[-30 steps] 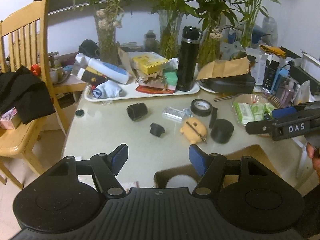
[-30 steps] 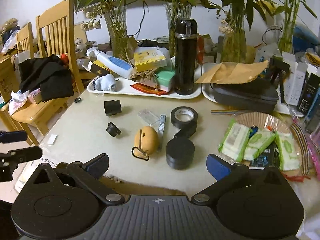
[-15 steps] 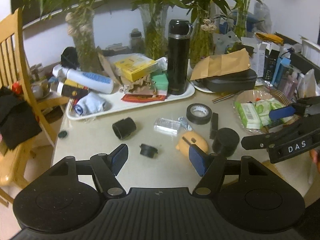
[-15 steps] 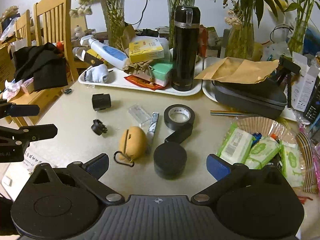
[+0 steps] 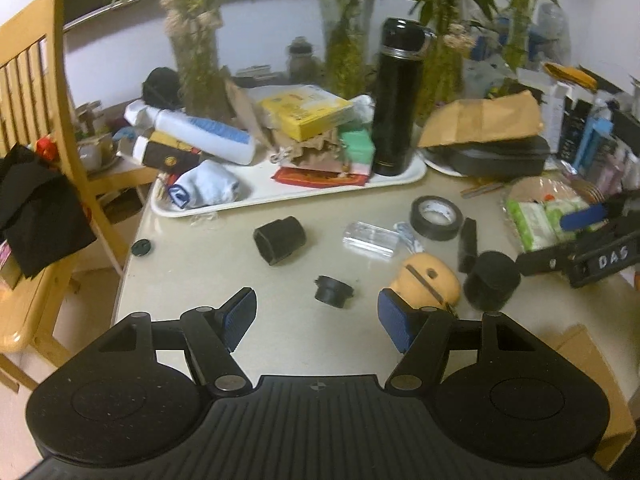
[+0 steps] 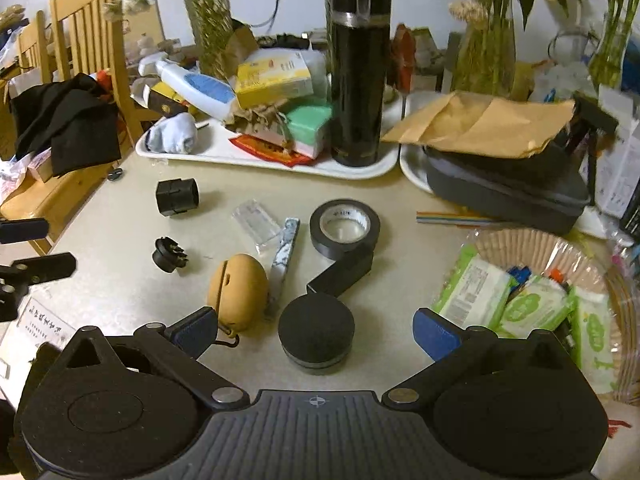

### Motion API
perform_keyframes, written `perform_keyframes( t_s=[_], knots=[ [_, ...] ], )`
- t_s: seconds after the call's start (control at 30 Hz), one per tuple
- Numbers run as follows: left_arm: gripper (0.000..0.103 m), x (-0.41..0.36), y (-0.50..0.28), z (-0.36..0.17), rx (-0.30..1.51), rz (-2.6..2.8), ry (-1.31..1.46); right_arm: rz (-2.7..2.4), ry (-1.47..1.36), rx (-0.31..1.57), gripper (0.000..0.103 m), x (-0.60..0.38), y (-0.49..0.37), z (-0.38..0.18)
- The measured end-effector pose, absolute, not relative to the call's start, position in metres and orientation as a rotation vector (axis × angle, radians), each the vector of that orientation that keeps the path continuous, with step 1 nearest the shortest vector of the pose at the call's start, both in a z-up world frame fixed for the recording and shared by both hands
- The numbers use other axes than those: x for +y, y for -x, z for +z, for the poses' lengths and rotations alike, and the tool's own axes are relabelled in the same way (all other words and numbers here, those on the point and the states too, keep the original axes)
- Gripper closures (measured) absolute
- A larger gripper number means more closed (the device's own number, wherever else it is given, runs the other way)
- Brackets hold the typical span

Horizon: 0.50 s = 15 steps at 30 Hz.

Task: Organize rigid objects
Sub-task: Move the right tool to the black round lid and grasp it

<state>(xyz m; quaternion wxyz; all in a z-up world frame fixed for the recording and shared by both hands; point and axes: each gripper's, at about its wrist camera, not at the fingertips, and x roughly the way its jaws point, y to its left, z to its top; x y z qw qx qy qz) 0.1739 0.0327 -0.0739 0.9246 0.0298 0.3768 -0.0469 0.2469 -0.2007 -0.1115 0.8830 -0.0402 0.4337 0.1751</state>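
While right tool gapes, black puck matte, round.

Left tool and right tool gape, seemingly empty.

Glossy black flask, wooden chair

A wooden chair stands beside the beige table before a white wall.
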Motion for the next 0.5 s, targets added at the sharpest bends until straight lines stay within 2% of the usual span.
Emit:
perform_keyframes(
  t_s=[0.27, 0.33, 0.5],
  knots=[
    [0.036, 0.045, -0.182, -0.076, 0.813, -0.051, 0.030, 0.395, 0.135, 0.935, 0.002, -0.190, -0.263, -0.132],
    [0.036, 0.044, -0.182, -0.077, 0.820, -0.049, 0.023, 0.396, 0.143, 0.945, 0.010, -0.190, -0.267, -0.137],
    [0.036, 0.039, -0.183, -0.077, 0.825, -0.070, 0.024, 0.392, 0.165, 0.964, 0.015, -0.189, -0.275, -0.149]
  ],
)
